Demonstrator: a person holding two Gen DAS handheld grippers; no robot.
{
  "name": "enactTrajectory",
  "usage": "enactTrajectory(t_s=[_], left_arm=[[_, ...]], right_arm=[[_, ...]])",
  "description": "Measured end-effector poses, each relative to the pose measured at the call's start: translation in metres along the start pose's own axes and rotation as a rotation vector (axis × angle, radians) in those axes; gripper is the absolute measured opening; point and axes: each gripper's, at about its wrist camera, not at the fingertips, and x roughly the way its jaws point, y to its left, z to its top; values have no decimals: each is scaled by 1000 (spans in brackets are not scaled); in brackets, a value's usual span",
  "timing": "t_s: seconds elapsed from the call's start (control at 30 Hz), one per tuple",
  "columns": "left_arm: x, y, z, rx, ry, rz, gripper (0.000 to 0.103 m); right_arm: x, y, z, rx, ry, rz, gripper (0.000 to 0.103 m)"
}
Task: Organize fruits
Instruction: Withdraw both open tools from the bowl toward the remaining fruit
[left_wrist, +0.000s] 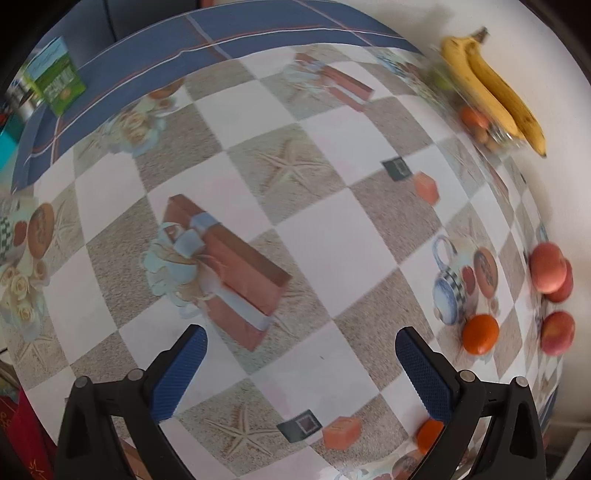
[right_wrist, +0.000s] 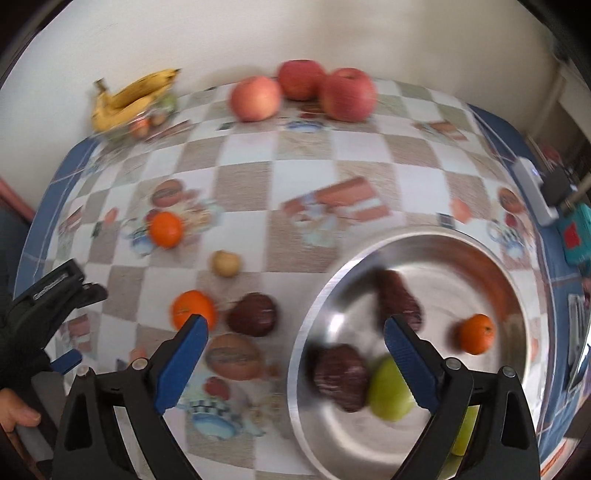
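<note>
Both tongs hover over the bench (right_wrist: 303, 155), which wears a checkered cloth printed with starfish and gift boxes. The right tongs (right_wrist: 295, 332) stand spread wide with nothing between the blue pads; the rim of a steel bowl (right_wrist: 314, 306) passes under the gap between them. Inside the bowl, beyond and around the right finger, lie two dark purplish fruits (right_wrist: 341, 376), a green fruit (right_wrist: 388, 391) just under that finger, and a small orange (right_wrist: 475, 333) out to the right. Just past the left finger sit a loose orange (right_wrist: 192, 308) and, touching or nearly touching it, another dark fruit (right_wrist: 253, 314); a small tan fruit (right_wrist: 225, 263) lies farther ahead, and a second orange (right_wrist: 166, 229) beyond that to the left. At the far edge stand three apples (right_wrist: 255, 98) close together, with a banana bunch (right_wrist: 129, 98) resting on a clear dish to their left. The left tongs (left_wrist: 301, 345) are likewise spread and carry nothing, with bare cloth between their fingers. To their right an orange (left_wrist: 480, 334) sits near the bench edge, another orange (left_wrist: 428, 434) peeps from behind the right finger, apples (left_wrist: 548, 267) lie farther right, and the bananas (left_wrist: 491, 92) lie far ahead to the right. A green carton (left_wrist: 55, 79) stands far ahead to the left.
</note>
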Motion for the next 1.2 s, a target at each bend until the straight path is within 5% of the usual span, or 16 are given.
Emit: enactTrajectory(t_s=[0.3, 0.47, 0.93, 1.2], left_arm=[[-6, 21, 12, -21, -28, 12, 103], [-6, -3, 19, 8, -40, 2, 103], [-8, -64, 23, 217, -34, -133, 103], [2, -89, 2, 327, 83, -194, 102]], right_arm=[[2, 49, -2, -116, -12, 69, 96], [3, 64, -2, -183, -28, 73, 96], [12, 55, 1, -145, -41, 103, 96], [15, 32, 8, -72, -67, 62, 96]])
